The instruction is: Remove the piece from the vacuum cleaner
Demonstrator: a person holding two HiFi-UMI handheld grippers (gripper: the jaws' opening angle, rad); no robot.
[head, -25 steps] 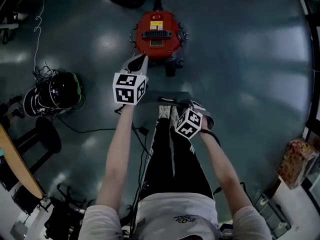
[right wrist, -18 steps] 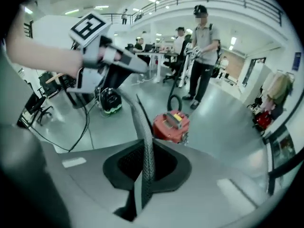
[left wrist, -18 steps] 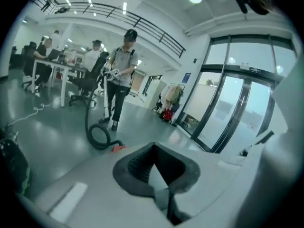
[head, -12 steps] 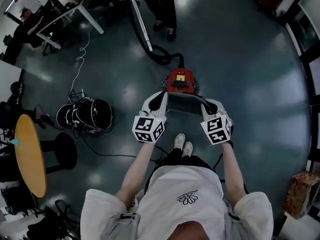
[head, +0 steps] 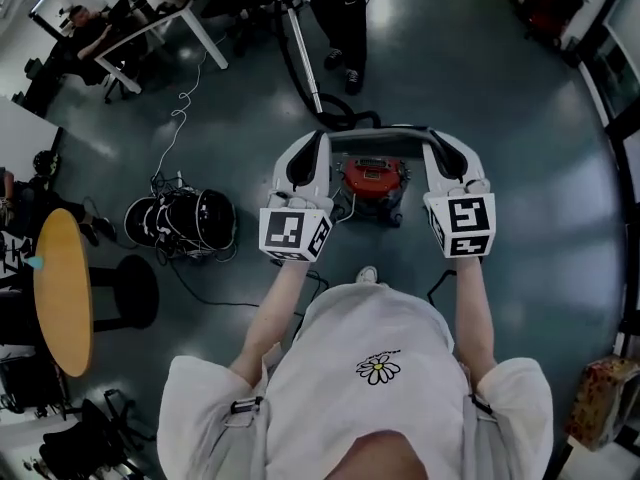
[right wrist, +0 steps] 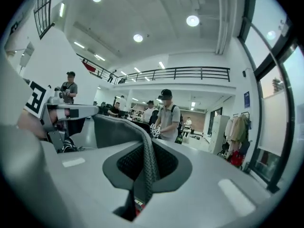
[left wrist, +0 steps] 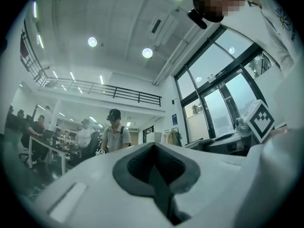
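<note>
The red vacuum cleaner [head: 373, 178] stands on the dark floor ahead of my feet, with its black hose [head: 345, 118] running off to a metal wand [head: 305, 63]. A long dark grey piece [head: 378, 133] hangs level above it, gripped at both ends. My left gripper [head: 318, 140] is shut on its left end and my right gripper [head: 437, 140] on its right end. In the left gripper view the jaws [left wrist: 154, 175] pinch a thin dark edge [left wrist: 161, 194]. In the right gripper view the grey piece [right wrist: 118, 129] curves left from the shut jaws [right wrist: 145, 170].
Another person [head: 345, 8] stands beyond the vacuum and holds the wand. A black bundle of cables [head: 185, 223] lies on the floor at left, beside a round wooden table [head: 62, 288] and a black stool [head: 125, 293]. Desks [head: 150, 28] stand at far left.
Both grippers have risen from floor level by the vacuum up to chest height, and the grey piece has come up with them, off the red body.
</note>
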